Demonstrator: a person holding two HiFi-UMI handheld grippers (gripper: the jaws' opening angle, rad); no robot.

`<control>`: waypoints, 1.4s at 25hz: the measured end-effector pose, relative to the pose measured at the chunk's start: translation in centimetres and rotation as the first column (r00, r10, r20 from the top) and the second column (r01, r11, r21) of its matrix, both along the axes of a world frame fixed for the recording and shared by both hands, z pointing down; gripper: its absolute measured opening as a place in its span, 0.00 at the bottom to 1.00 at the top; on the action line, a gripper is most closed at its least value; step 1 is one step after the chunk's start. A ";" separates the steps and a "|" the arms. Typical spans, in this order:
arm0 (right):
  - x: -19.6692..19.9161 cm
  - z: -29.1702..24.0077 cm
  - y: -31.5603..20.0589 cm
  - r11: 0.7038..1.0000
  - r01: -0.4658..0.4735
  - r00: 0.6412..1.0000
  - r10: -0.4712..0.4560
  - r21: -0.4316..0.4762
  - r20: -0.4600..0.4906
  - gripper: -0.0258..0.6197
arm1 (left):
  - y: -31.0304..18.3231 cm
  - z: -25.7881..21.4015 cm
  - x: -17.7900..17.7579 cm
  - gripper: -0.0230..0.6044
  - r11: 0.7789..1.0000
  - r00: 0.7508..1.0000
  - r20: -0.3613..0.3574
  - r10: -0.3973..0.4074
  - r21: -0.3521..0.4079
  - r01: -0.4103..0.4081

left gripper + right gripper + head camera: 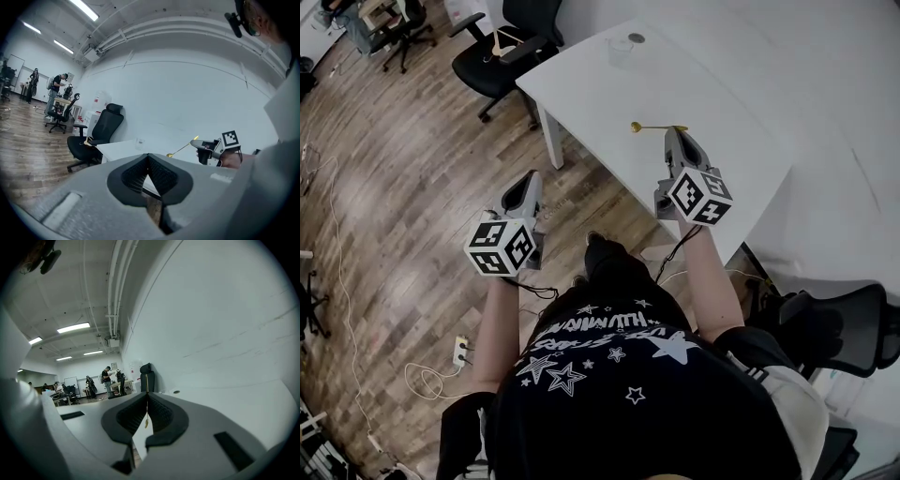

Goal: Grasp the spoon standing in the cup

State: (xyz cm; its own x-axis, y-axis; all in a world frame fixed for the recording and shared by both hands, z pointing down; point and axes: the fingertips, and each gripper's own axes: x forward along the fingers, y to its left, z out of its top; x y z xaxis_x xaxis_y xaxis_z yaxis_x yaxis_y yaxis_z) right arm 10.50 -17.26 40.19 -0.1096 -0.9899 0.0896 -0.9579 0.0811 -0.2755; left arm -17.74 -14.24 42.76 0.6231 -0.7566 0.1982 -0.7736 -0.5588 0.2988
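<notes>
The right gripper [673, 132] pinched the spoon [651, 127] by its handle, holding it level above the table [741, 75], well apart from the cup [620, 51]. The left gripper [528, 178] hung over the floor [394, 187], jaws pressed together, empty.

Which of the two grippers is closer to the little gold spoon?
Right. The right gripper has the gold spoon pinched in its fingers above the white table. The left gripper hangs off to the side over the wooden floor, its fingers shut on nothing.
</notes>
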 end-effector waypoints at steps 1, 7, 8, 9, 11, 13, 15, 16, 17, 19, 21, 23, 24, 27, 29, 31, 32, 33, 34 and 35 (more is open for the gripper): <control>0.1 -0.1 0.0 1.000 0.002 1.000 -0.002 0.001 0.001 0.06 | 0.1 0.1 -0.1 0.05 1.000 1.000 -0.004 -0.006 -0.003 0.006; 0.2 -1.0 -1.2 0.999 0.031 0.999 -0.031 0.015 0.010 0.06 | 0.0 -0.7 -0.2 0.05 0.999 0.999 0.006 -0.038 0.001 0.038; 0.0 -1.0 -1.2 0.999 0.040 0.999 -0.040 0.016 0.013 0.06 | 0.3 -0.7 -0.1 0.05 0.999 0.999 0.012 -0.039 0.003 0.039; -0.2 -0.9 -1.2 0.999 0.051 0.999 -0.051 0.017 0.016 0.06 | 0.6 -0.7 0.0 0.05 0.999 0.999 0.019 -0.041 0.006 0.041; -0.6 -0.8 -0.8 0.997 0.076 0.997 -0.076 0.020 0.018 0.06 | 1.2 -0.5 0.2 0.05 0.999 0.999 0.025 -0.048 0.007 0.048; -0.9 -0.8 -0.3 0.995 0.098 0.995 -0.099 0.018 0.020 0.06 | 1.7 -0.6 0.4 0.05 0.998 0.998 0.009 -0.060 0.000 0.060; -0.8 -1.0 0.4 0.993 0.119 0.992 -0.120 0.017 0.026 0.06 | 2.2 -1.0 0.9 0.05 0.997 0.997 -0.003 -0.074 -0.001 0.074; -0.7 -1.0 0.8 0.991 0.130 0.991 -0.131 0.018 0.027 0.06 | 2.6 -1.2 1.2 0.05 0.997 0.997 0.000 -0.081 0.002 0.081; -0.4 -1.0 1.3 0.990 0.141 0.990 -0.141 0.017 0.028 0.06 | 2.9 -1.2 1.6 0.05 0.996 0.996 0.005 -0.089 0.005 0.088; 0.3 -0.8 2.3 0.987 0.159 0.987 -0.160 0.015 0.026 0.06 | 3.7 -1.2 2.3 0.05 0.994 0.994 0.008 -0.106 0.008 0.106; 0.9 -0.4 3.8 0.984 0.179 0.983 -0.180 0.012 0.022 0.06 | 4.9 -1.0 2.9 0.05 0.993 0.993 0.006 -0.122 0.007 0.122; 1.3 0.1 5.7 0.979 0.202 0.979 -0.202 0.005 0.019 0.06 | 6.5 -0.9 3.6 0.05 0.991 0.991 0.008 -0.135 0.008 0.135; 1.4 0.3 6.7 0.977 0.213 0.977 -0.213 -0.001 0.018 0.06 | 7.2 -1.0 3.9 0.05 0.990 0.990 0.007 -0.141 0.008 0.141; 2.1 0.7 9.0 0.971 0.239 0.971 -0.239 -0.009 0.018 0.06 | 9.3 -1.5 5.5 0.05 0.989 0.989 0.003 -0.149 0.011 0.149; 2.8 0.8 10.4 0.968 0.251 0.968 -0.251 -0.009 0.021 0.06 | 10.8 -1.6 6.6 0.05 0.989 0.989 0.014 -0.145 0.016 0.144; 3.5 0.8 11.7 0.966 0.258 0.966 -0.258 -0.006 0.024 0.06 | 12.3 -1.8 7.6 0.04 0.989 0.989 0.020 -0.146 0.020 0.145; 3.9 0.7 12.5 0.965 0.261 0.965 -0.261 -0.004 0.025 0.06 | 13.1 -1.8 8.1 0.05 0.989 0.989 0.018 -0.148 0.021 0.148; 4.3 0.7 13.3 0.964 0.265 0.964 -0.265 -0.002 0.024 0.06 | 13.9 -1.8 8.6 0.05 0.988 0.989 0.016 -0.150 0.021 0.150; 4.6 0.7 14.0 0.963 0.269 0.963 -0.268 -0.001 0.023 0.06 | 14.6 -1.8 9.0 0.05 0.988 0.988 0.014 -0.152 0.021 0.152; 5.0 0.6 14.6 0.962 0.272 0.962 -0.272 0.000 0.021 0.06 | 15.3 -1.8 9.5 0.05 0.988 0.988 0.015 -0.153 0.022 0.153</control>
